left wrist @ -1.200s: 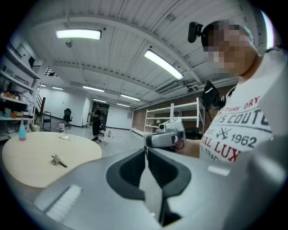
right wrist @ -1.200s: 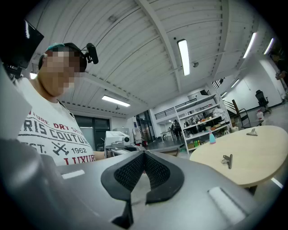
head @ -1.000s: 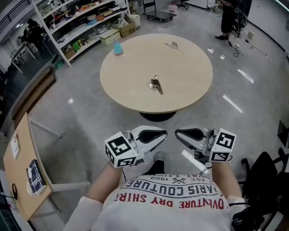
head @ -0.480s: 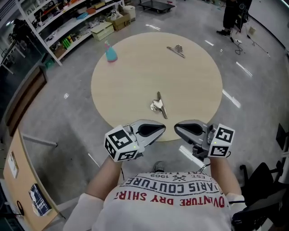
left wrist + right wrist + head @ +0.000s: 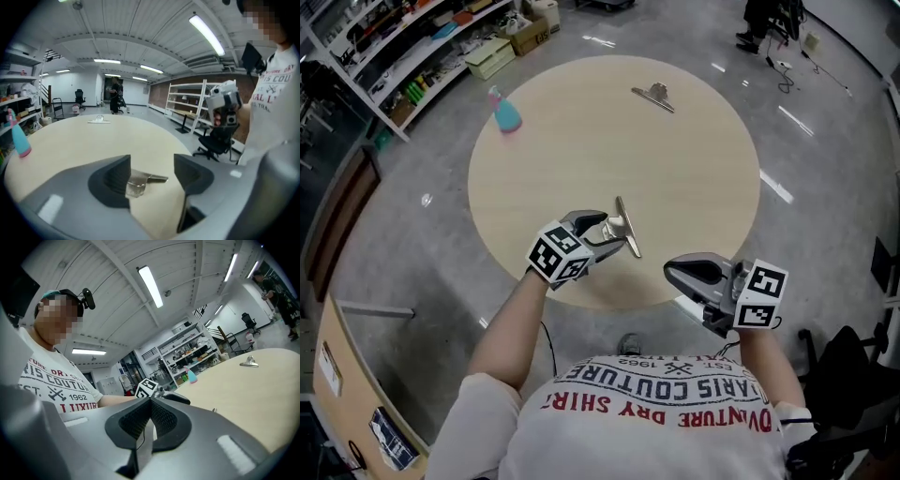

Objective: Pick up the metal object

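A small shiny metal clip (image 5: 624, 227) lies on the round beige table (image 5: 694, 178), near its front edge. My left gripper (image 5: 603, 231) reaches over that edge to the clip. In the left gripper view its jaws are opening and the clip (image 5: 138, 181) lies on the tabletop between them, close to the left jaw, with the pads not pressing on it. My right gripper (image 5: 678, 273) hangs off the table's front right edge, jaws together and nothing in them; the right gripper view shows those jaws (image 5: 149, 420) touching.
A second metal clip (image 5: 654, 96) lies at the table's far side, and a blue bottle with a pink top (image 5: 504, 111) stands at its far left. Shelving (image 5: 412, 56) lines the back left. A black chair (image 5: 848, 375) stands at the right.
My left gripper has moved forward from beside my body out over the table to the clip, and its jaws have gone from shut to open. The table now lies closer under me.
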